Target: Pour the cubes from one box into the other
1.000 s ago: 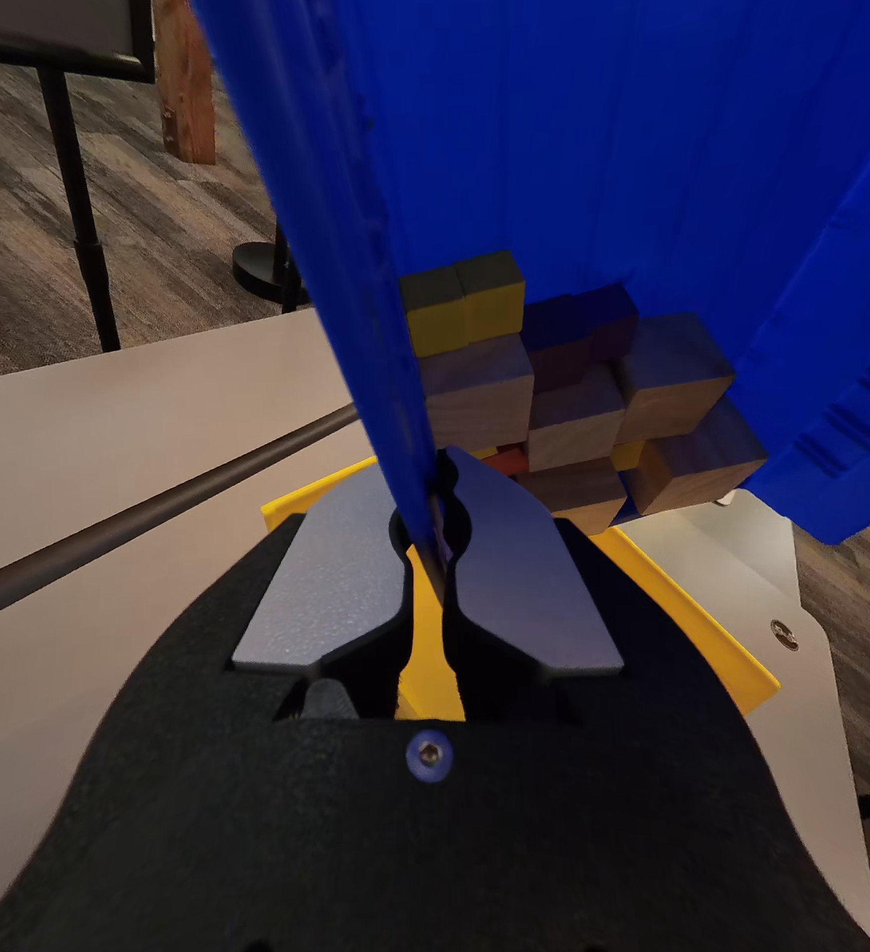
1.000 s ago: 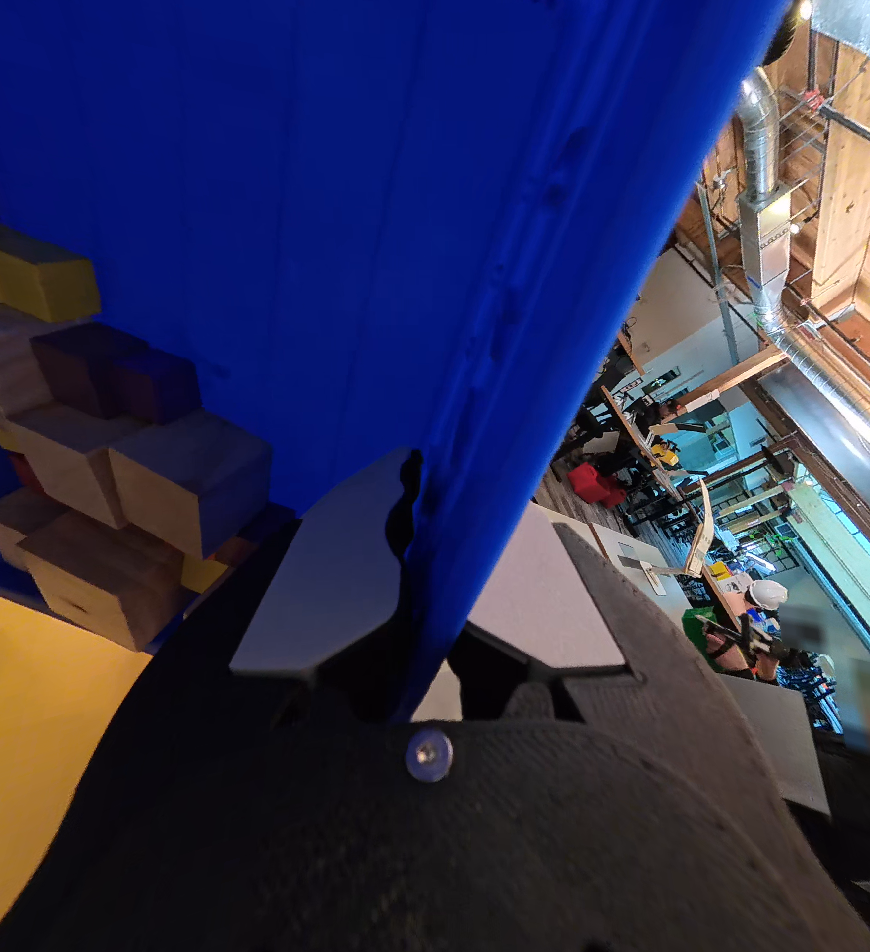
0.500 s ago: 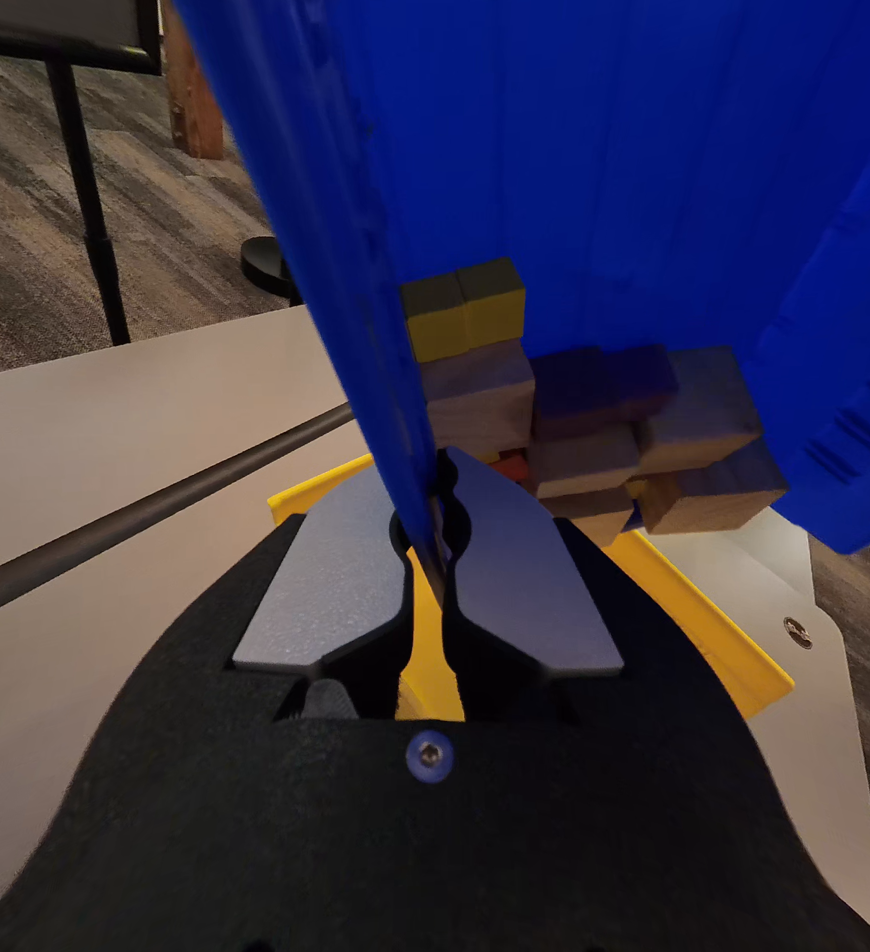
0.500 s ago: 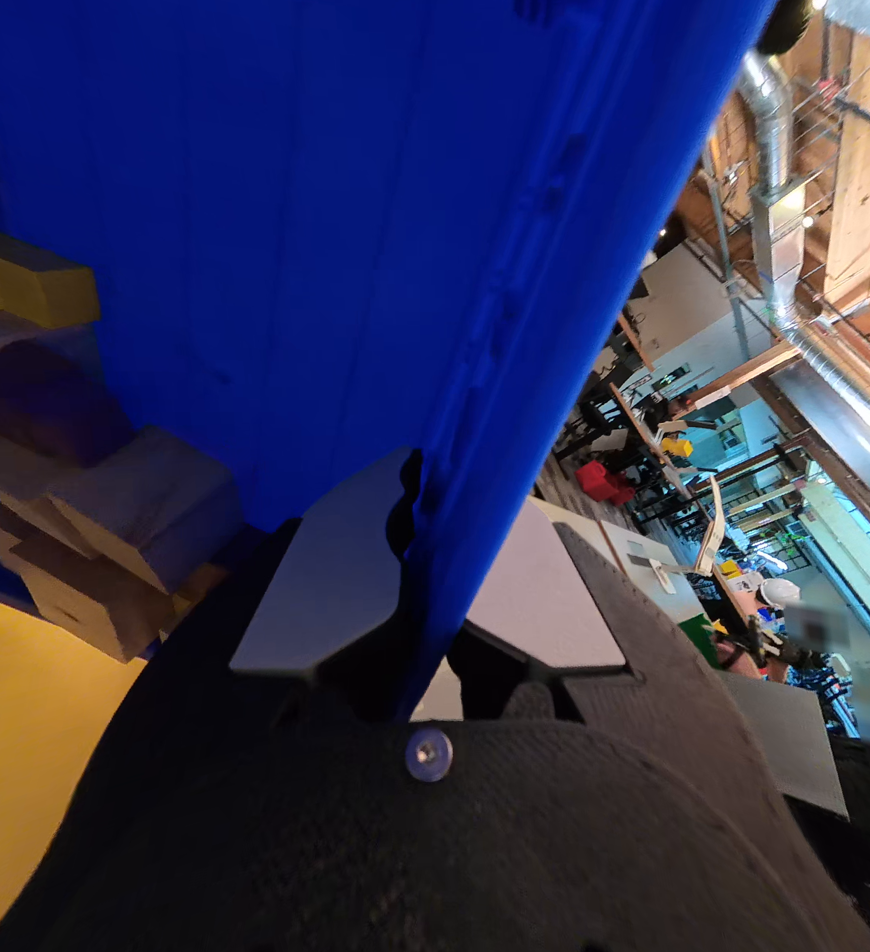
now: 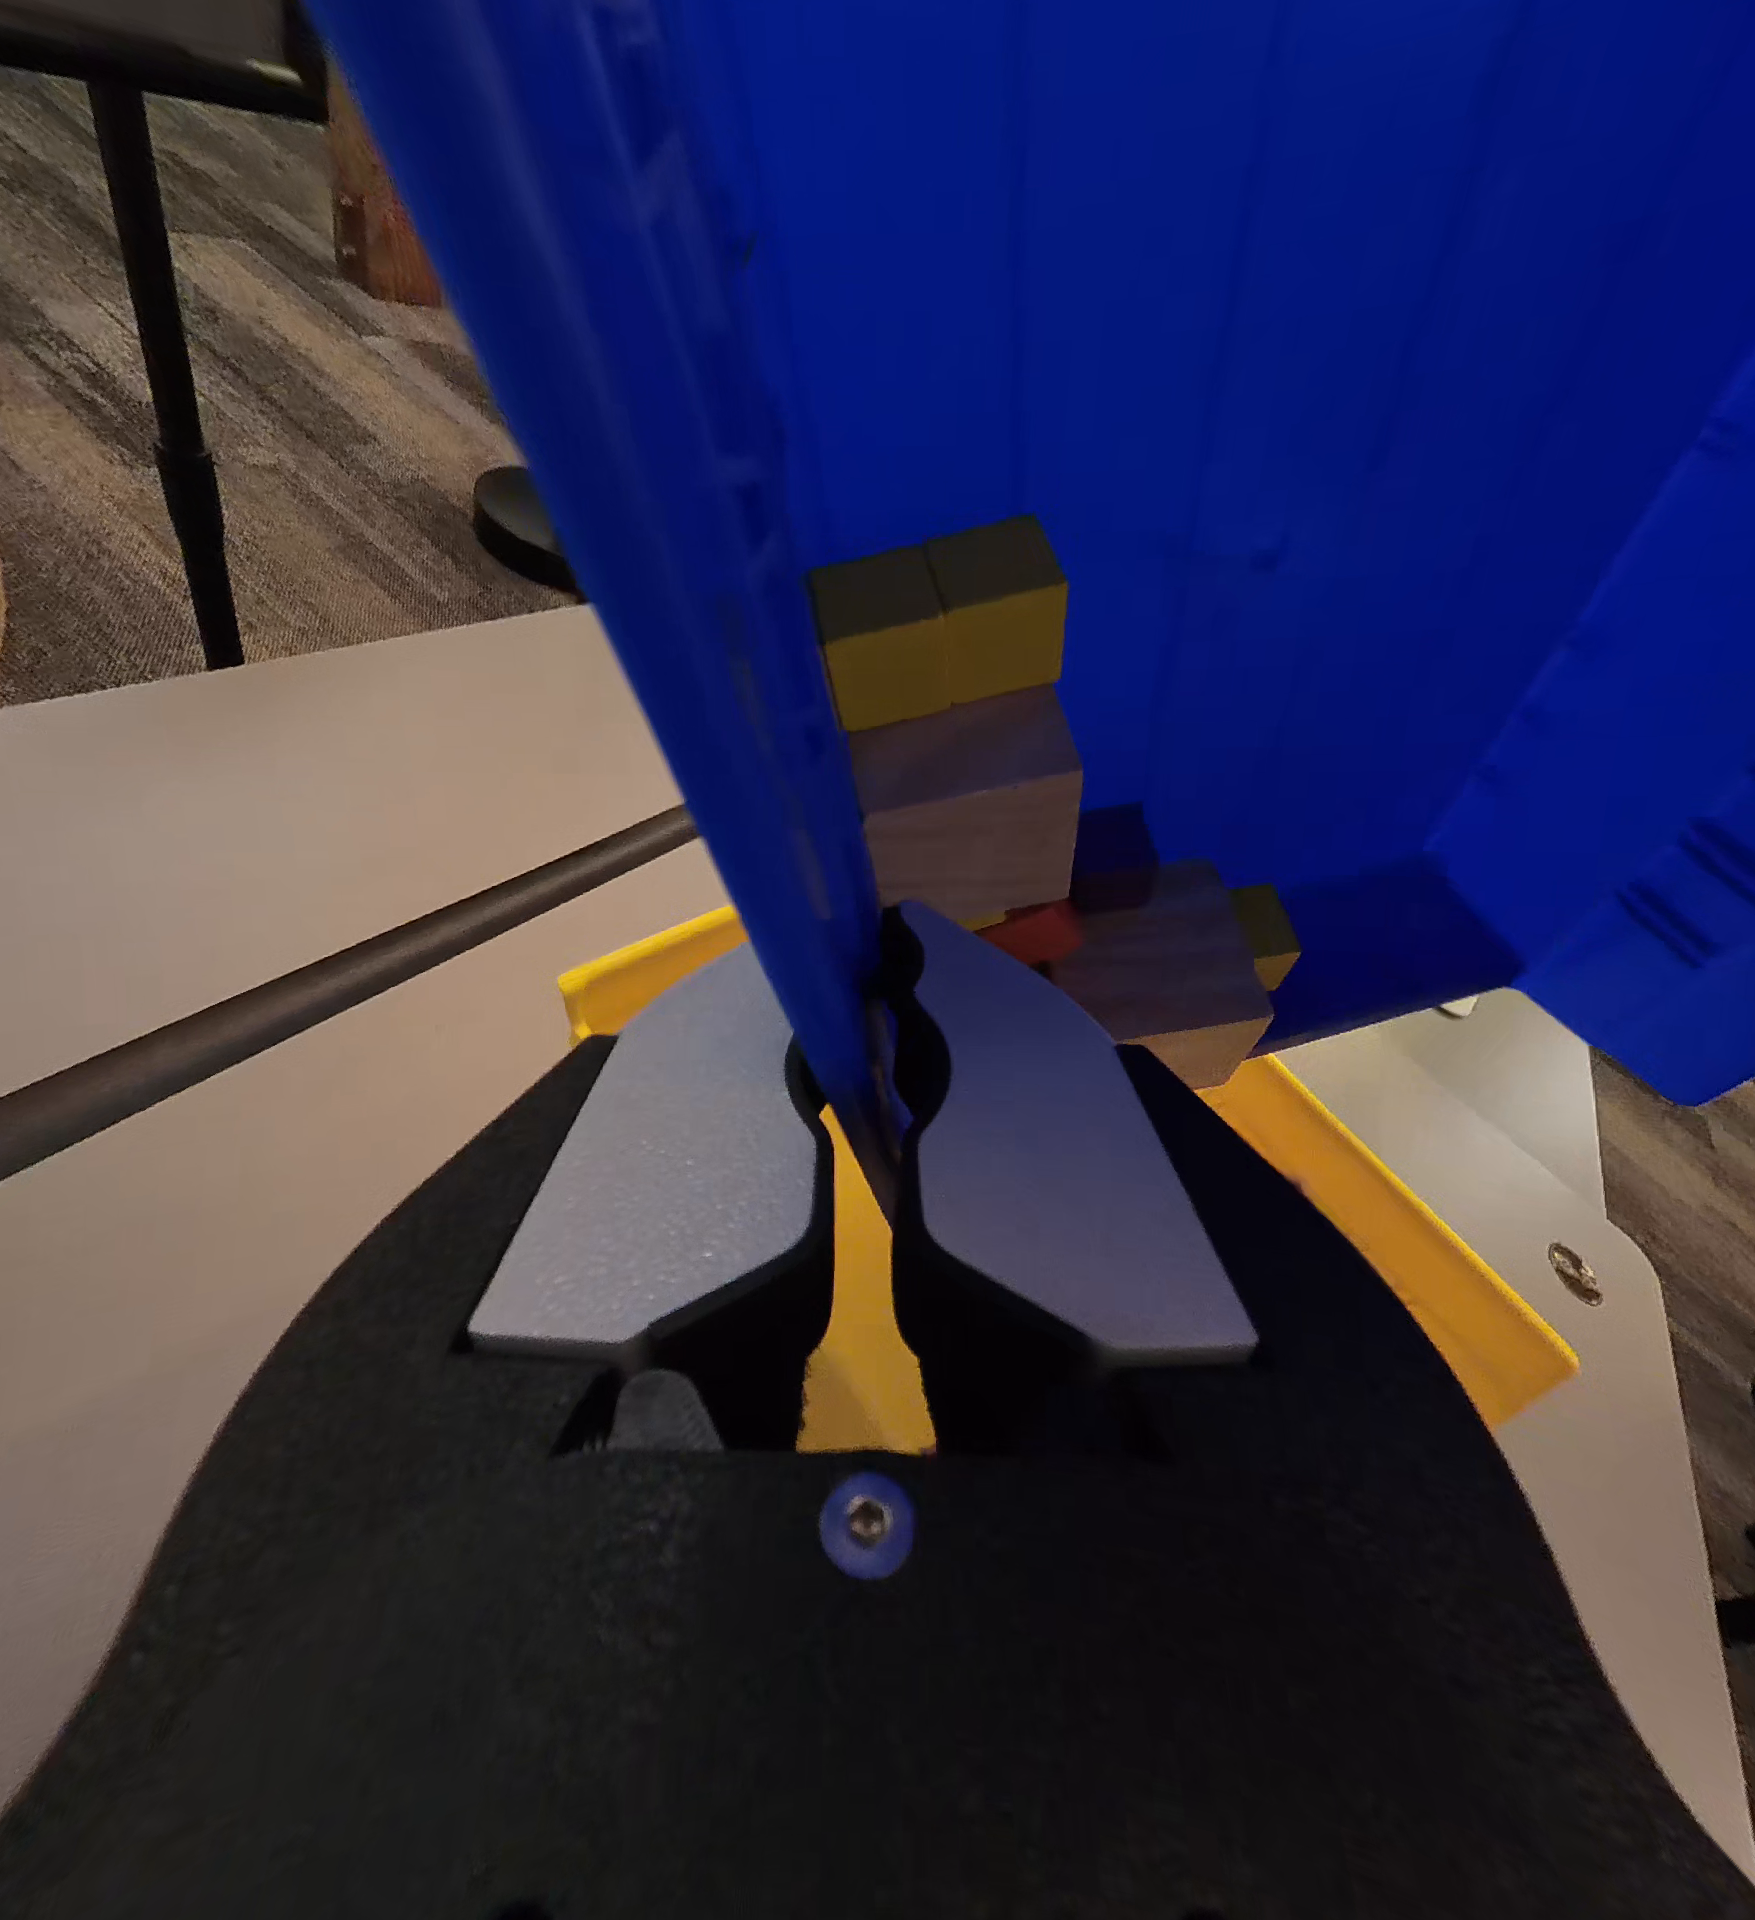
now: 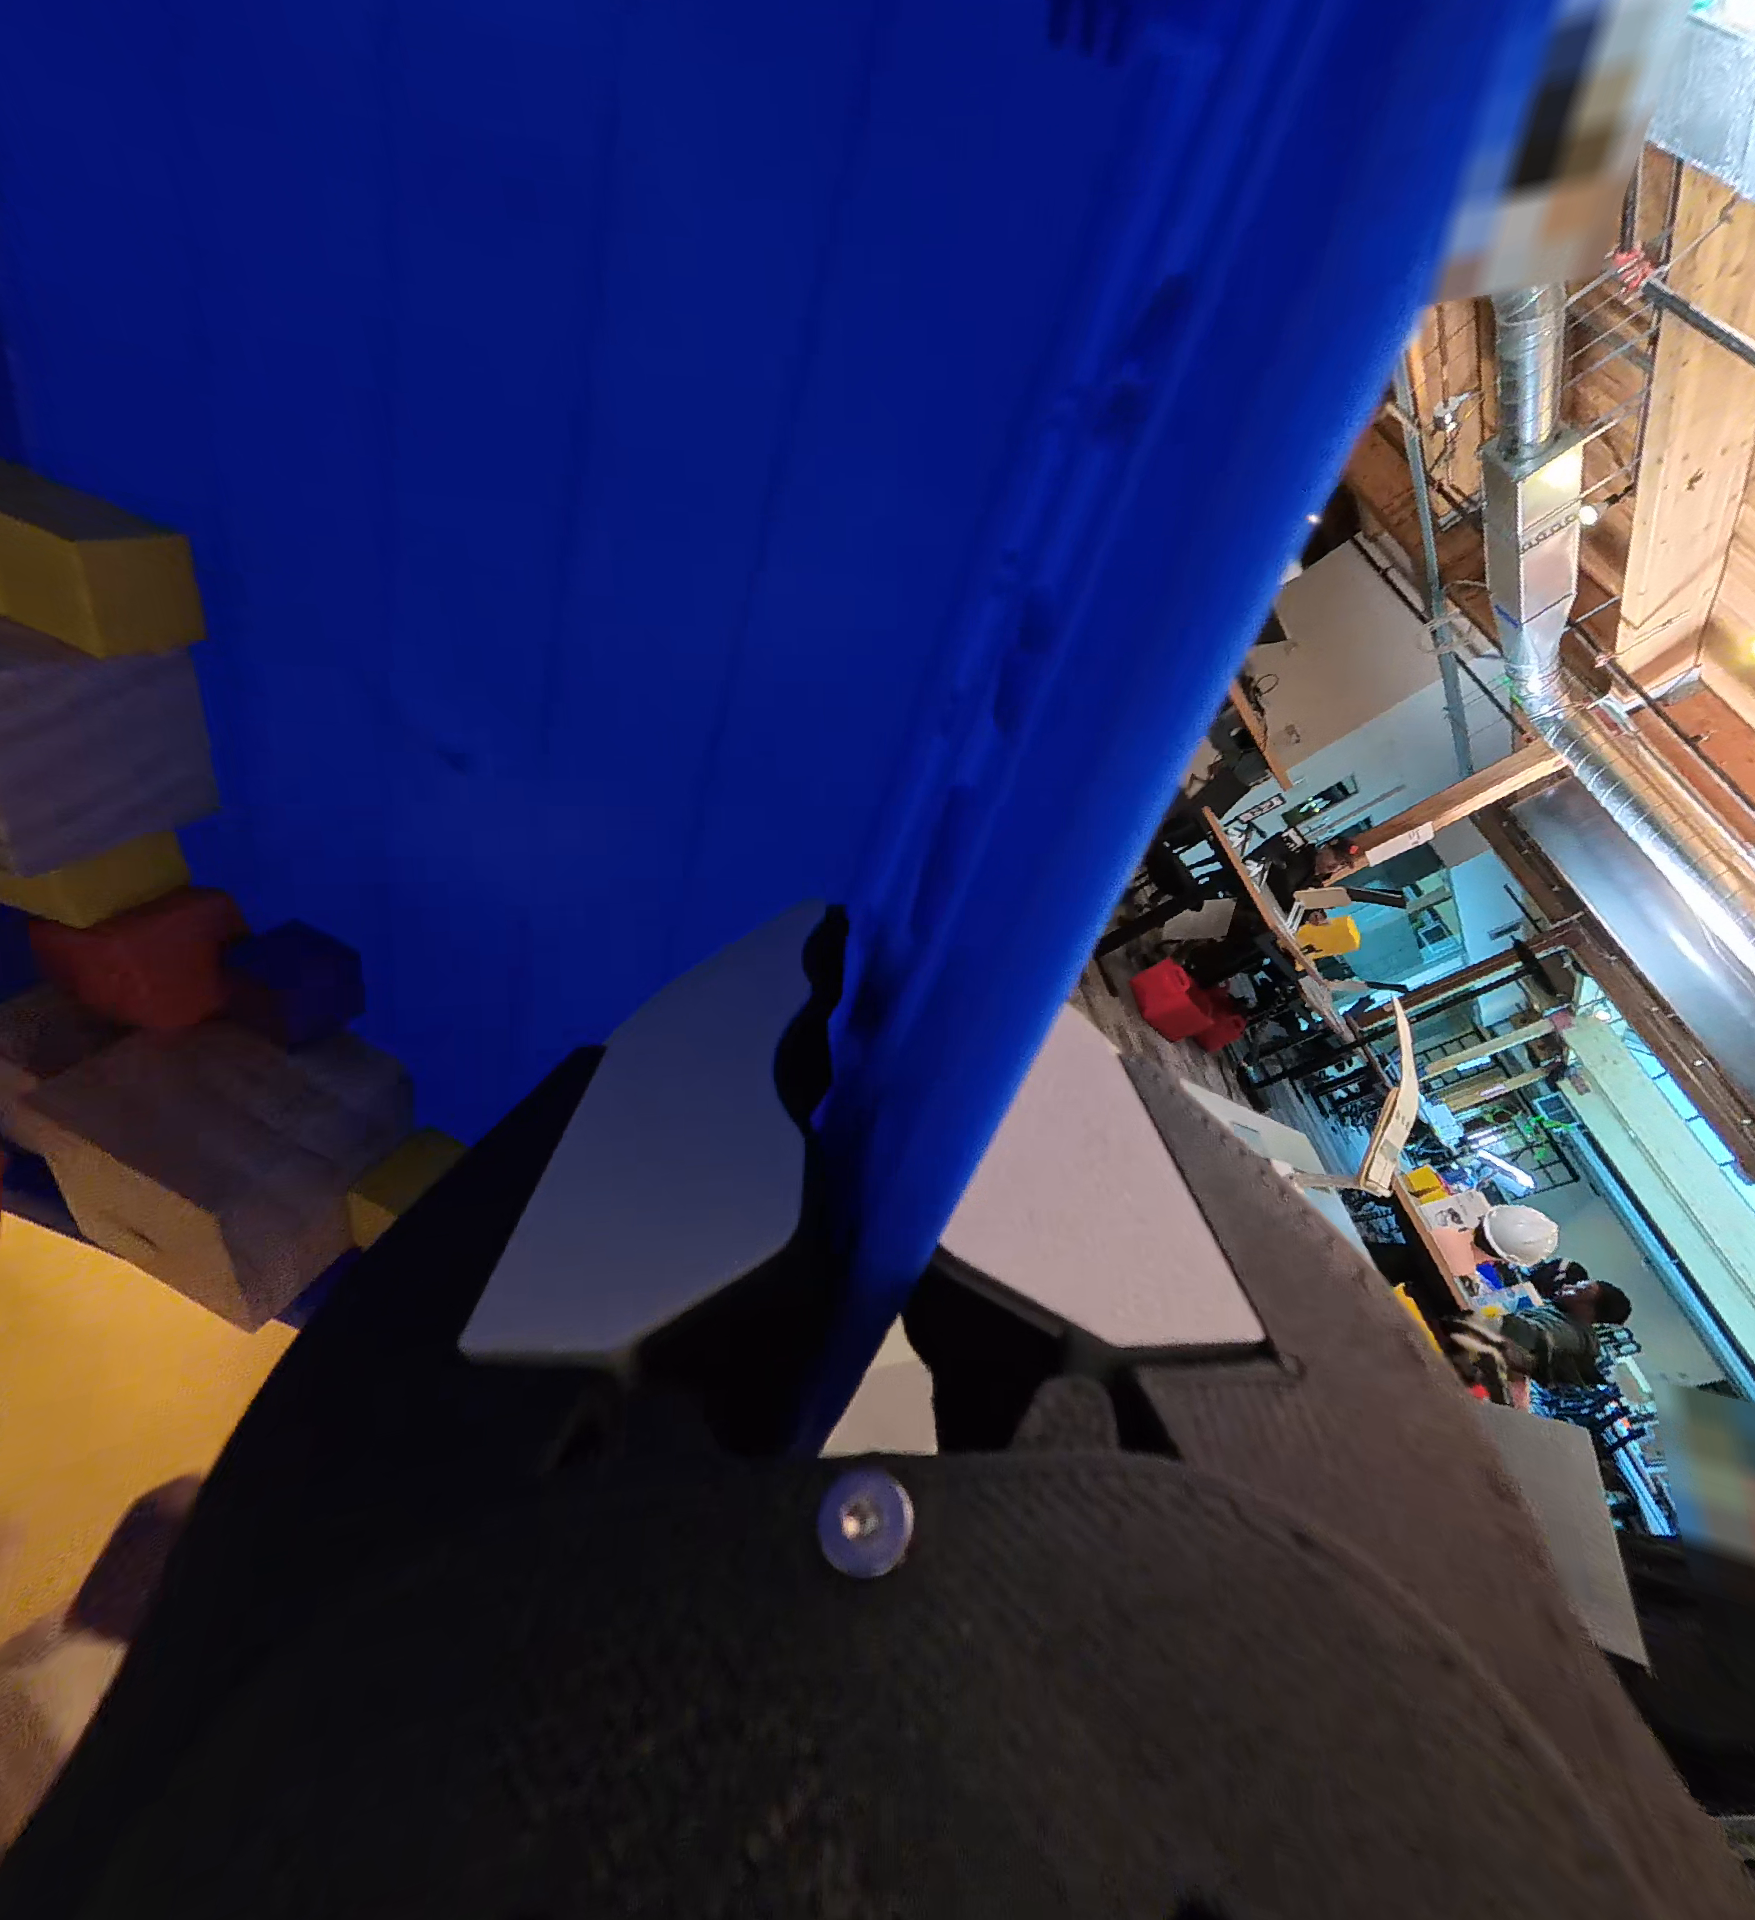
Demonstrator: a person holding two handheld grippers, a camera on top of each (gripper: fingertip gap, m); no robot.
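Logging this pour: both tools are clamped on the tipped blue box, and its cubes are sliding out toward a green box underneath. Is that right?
Not quite. The receiving box is yellow, not green, as the left wrist view shows. Otherwise correct: the left tool and right tool clamp the tipped blue box with cubes at its lip.

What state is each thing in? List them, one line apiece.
Blue plastic box: lifted, tipped steeply, mouth down over the yellow box.
Painted and plain wooden cubes: piled at the blue box's lower edge, some spilling out.
Yellow plastic box: flat on the table, open, receiving cubes.
Left tongs: shut on the blue box's wall.
Right tongs: shut on the opposite wall.
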